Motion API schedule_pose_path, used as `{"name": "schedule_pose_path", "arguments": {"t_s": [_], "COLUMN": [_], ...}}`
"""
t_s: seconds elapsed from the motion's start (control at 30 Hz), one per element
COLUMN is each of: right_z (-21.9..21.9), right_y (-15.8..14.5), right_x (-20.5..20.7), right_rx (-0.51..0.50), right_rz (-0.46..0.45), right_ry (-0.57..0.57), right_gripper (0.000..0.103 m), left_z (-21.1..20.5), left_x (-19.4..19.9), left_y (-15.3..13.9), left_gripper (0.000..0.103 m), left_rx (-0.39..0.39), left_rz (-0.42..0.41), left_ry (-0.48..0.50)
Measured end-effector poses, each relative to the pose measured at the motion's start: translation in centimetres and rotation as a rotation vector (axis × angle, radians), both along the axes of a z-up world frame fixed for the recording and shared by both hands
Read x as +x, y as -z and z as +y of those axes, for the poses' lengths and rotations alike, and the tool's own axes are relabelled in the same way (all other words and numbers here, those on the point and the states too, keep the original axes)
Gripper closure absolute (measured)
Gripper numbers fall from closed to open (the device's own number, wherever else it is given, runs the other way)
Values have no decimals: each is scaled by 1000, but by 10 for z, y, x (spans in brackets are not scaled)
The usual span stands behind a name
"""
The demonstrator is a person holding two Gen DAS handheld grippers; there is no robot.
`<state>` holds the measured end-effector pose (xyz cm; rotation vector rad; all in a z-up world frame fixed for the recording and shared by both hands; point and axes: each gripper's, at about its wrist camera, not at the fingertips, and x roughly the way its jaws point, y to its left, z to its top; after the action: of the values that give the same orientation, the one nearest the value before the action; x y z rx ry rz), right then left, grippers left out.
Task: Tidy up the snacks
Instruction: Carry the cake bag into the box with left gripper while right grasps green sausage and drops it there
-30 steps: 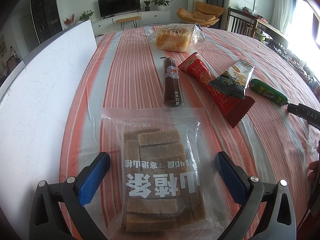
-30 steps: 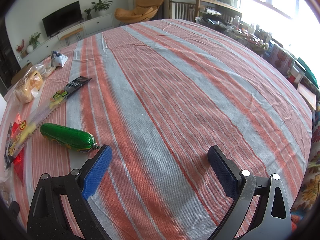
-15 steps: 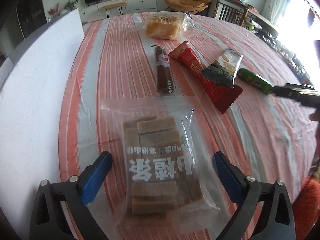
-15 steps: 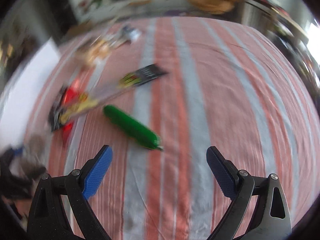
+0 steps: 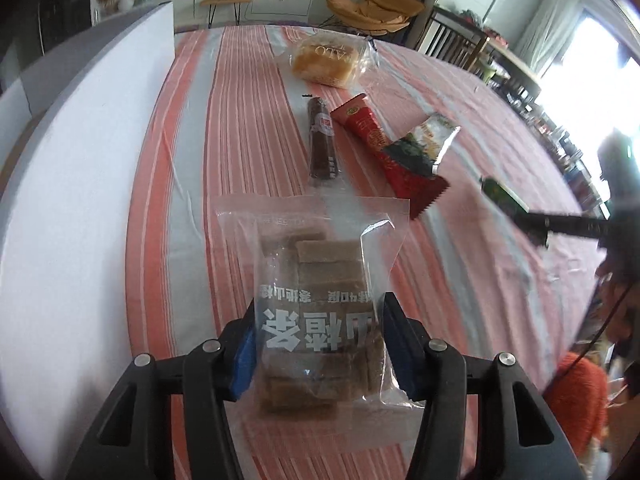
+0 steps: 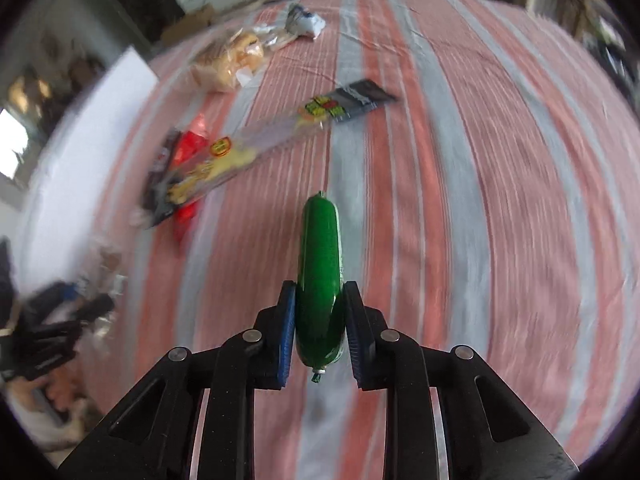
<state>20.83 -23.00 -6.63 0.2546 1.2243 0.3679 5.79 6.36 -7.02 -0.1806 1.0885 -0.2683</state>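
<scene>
left tool (image 5: 316,350) just closing, pinching haw-strip bag (image 5: 316,304) — right tool (image 6: 320,330) likewise, green sausage (image 6: 320,276)

Our left gripper (image 5: 318,344) sits low in the centre of its frame, angled steeply downward, its jaws having just been closing; the blue pads (image 5: 245,360) now press both sides of the clear snack bag (image 5: 316,312). Our right gripper (image 6: 320,328), also low centre and tipped downward, has just been closing too, and clamps the green sausage (image 6: 320,272) between its pads.
</scene>
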Motion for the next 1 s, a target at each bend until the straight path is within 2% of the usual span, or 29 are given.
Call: {"name": "schedule_pose_path", "arguments": {"t_s": [0.17, 0.27, 0.4, 0.53, 0.63, 0.77, 0.9, 1.0], "right_z": [-35, -34, -10, 27, 72, 149, 224, 275], "right_y": [22, 27, -2, -54, -90, -117, -125, -116], "right_x": [-56, -74, -78, -74, -66, -54, -45, -40], "right_rx": [428, 584, 638, 666, 688, 710, 678, 643], "right_rz": [33, 35, -8, -84, -125, -125, -113, -88], "right_ry": [230, 278, 228, 108, 3, -137, -239, -294], "right_gripper": [79, 79, 79, 79, 79, 79, 79, 79], "left_z": [1, -1, 13, 42, 73, 128, 190, 220], "left_x": [-20, -33, -50, -67, -77, -86, -87, -86], "left_y": [-30, -57, -96, -133, -160, -180, -168, -149], "left_gripper": [48, 48, 48, 48, 48, 48, 48, 47], "left_rx": [-119, -168, -269, -333, -305, -229, -105, -7], "left_rz": [-22, -62, -110, -158, -227, -295, -284, -249], "left_ry": [31, 54, 54, 27, -37, -172, -367, -483]}}
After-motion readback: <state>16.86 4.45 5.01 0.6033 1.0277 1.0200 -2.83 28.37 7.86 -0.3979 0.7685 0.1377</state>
